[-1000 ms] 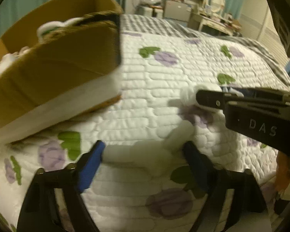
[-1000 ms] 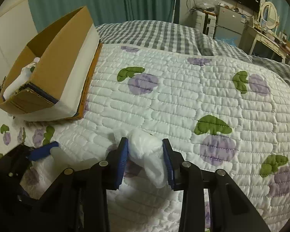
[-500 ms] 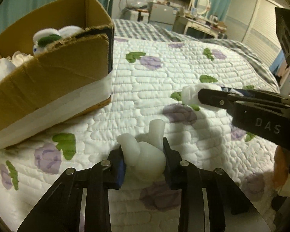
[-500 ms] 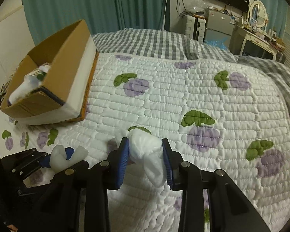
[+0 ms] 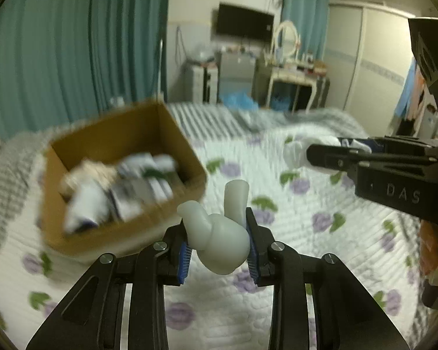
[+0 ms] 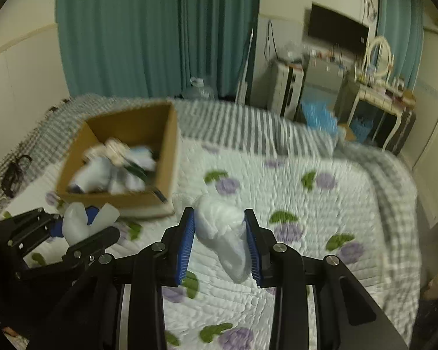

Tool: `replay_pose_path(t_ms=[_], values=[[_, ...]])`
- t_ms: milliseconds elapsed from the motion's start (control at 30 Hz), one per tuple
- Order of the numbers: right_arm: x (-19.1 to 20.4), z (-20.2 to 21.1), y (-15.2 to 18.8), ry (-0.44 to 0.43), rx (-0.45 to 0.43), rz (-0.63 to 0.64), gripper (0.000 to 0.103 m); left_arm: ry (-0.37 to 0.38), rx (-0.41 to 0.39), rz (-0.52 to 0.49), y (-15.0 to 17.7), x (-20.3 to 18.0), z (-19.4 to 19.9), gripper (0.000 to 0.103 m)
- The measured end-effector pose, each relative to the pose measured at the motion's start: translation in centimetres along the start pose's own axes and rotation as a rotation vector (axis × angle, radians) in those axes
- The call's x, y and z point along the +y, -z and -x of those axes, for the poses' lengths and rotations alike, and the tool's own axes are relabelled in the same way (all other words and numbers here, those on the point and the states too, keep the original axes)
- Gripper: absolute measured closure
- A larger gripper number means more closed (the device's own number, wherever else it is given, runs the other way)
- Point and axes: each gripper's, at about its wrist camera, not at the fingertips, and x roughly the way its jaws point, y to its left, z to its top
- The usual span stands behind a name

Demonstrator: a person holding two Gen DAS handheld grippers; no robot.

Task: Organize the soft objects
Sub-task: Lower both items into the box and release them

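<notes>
My left gripper (image 5: 219, 245) is shut on a pale white rolled sock (image 5: 219, 233) and holds it in the air above the quilt. It also shows in the right wrist view (image 6: 78, 227). My right gripper (image 6: 219, 242) is shut on a white crumpled sock (image 6: 223, 230), also raised above the bed. In the left wrist view the right gripper (image 5: 315, 153) sits at the right with its sock (image 5: 295, 148). An open cardboard box (image 5: 125, 180) with several soft white items stands on the bed, ahead and left of both grippers (image 6: 122, 157).
The bed carries a white quilt (image 6: 292, 204) with purple flowers and green leaves, over a grey checked blanket (image 6: 233, 116). Teal curtains (image 6: 149, 29) hang behind. A dressing table (image 6: 379, 93), cabinets and a TV stand at the far wall.
Both grippers have risen well above the bed with their socks held. The box, earlier seen from its side, now shows its open top and contents. The view is blurred by motion.
</notes>
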Motion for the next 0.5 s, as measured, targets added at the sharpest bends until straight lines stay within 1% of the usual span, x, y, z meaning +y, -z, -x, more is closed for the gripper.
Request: replay_pose_path(t_ms=[133, 233, 367, 500], values=[[3.1, 5.3, -2.7, 0.010, -0.081, 0.036, 0.070, -0.020, -0.086, -0.020, -2.3, 1.3, 4.5, 0.072], [5.3, 8.0, -4.4, 0.006, -0.134, 0.058, 0.070, -0.040, -0.138, -0.024, -3.8, 2.8, 7.0, 0.072], [8.5, 9.9, -6.5, -0.017, -0.175, 0.086, 0.070, -0.089, -0.172, -0.037, -5.3, 5.2, 8.9, 0.072], [11.5, 9.3, -7.8, -0.036, -0.189, 0.131, 0.070, -0.124, -0.176, -0.037, -5.9, 7.6, 8.7, 0.072]])
